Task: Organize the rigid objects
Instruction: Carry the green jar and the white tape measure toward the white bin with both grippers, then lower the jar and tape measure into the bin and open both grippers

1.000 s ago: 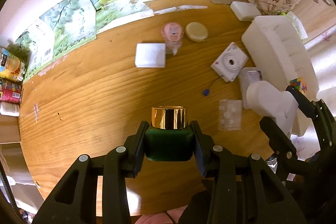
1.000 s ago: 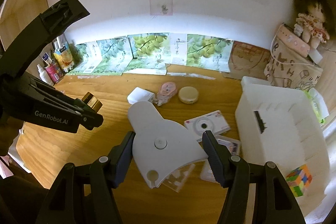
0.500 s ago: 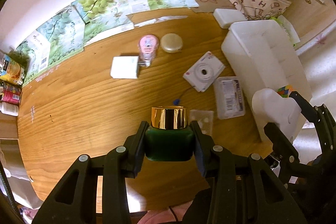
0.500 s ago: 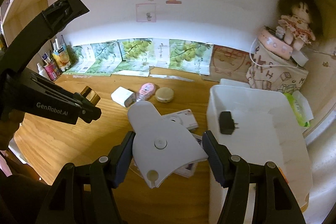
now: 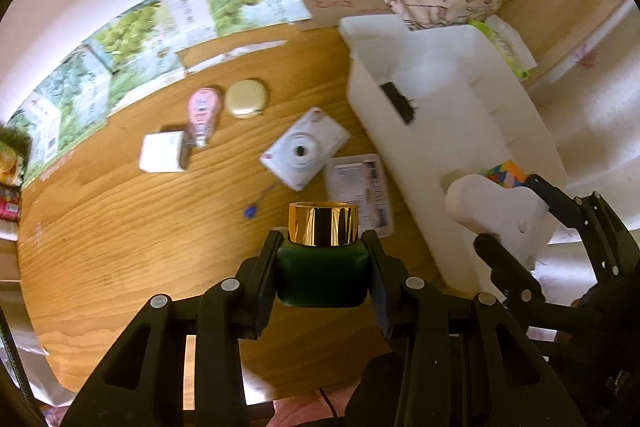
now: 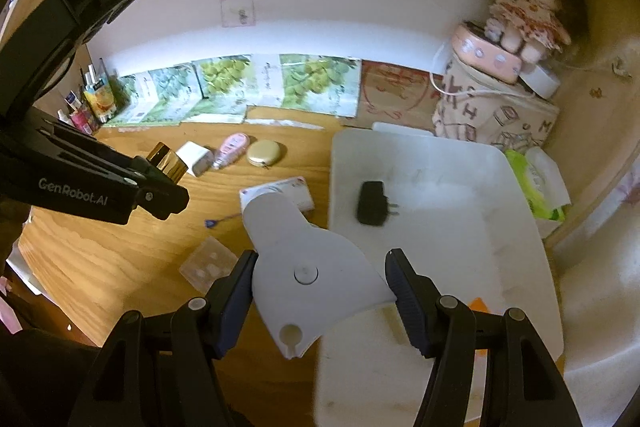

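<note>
Green glass jar [image 5: 321, 277] with glossy gold cap is pinched squarely between left gripper [image 5: 322, 277] jaws, above the wood-grain bench [image 5: 120, 227]. Flat white plastic piece [image 6: 308, 267], fan-shaped, is clamped between right gripper [image 6: 320, 277] jaws, at the white bin [image 6: 460, 155] edge.

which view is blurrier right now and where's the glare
Left wrist view: motion-smeared across the desk, so the white camera and white bin look soft, while the green jar in the left claw stays sharp; glare streaks its gold cap. Right wrist view: steadier, the bin floor washed out bright, edges curved and dark with fisheye.
</note>
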`<state>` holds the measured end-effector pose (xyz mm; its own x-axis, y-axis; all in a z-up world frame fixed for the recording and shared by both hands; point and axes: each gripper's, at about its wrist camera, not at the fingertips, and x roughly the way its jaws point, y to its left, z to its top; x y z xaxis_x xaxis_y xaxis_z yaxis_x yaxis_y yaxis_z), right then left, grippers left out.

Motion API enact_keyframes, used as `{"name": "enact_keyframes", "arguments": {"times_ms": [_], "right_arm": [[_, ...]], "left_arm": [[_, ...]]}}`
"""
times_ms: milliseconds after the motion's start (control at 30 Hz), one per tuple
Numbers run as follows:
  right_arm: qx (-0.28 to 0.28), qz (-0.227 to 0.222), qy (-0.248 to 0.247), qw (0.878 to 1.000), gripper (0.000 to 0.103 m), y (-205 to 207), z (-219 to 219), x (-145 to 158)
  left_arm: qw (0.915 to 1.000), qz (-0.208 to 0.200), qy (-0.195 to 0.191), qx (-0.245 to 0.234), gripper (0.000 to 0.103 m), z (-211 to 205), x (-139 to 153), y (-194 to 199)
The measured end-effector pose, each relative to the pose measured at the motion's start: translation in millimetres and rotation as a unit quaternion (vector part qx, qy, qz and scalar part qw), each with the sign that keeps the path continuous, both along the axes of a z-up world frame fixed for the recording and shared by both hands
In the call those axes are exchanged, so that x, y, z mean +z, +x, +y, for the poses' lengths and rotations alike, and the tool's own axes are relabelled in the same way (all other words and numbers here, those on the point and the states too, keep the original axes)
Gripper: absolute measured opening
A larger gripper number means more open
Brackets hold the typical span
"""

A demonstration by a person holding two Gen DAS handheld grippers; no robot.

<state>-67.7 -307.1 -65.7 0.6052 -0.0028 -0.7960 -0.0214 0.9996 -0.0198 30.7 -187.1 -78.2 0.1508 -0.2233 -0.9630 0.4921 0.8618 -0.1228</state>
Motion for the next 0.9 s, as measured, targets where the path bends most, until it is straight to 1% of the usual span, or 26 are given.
{"name": "enact_keyframes", "arguments": {"times_ms": [233, 433, 800, 900], "right_arm": [[-0.001, 0.009, -0.005, 1.0, 0.065, -6.2, -27.4, -3.1], [-0.003, 0.007, -0.013, 1.0, 0.065, -12.6, -48.4, -2.2], [-0.033, 0.013, -0.018, 0.999, 0.066, -23.9, -79.3, -5.5], [-0.045, 0.013, -0.017, 0.999, 0.066, -25.9, -86.8, -5.9]], "left_arm": [[0.9999, 0.003, -0.003, -0.015, 0.043, -34.6, -4.3, -12.4], [0.9993, -0.005, -0.014, -0.035, 0.043, -64.3, -1.5, -21.8], [0.9963, -0.016, -0.023, -0.081, 0.043, -103.6, 3.4, -36.7], [0.9945, -0.023, -0.034, -0.097, 0.043, -111.7, 7.4, -39.3]]}}
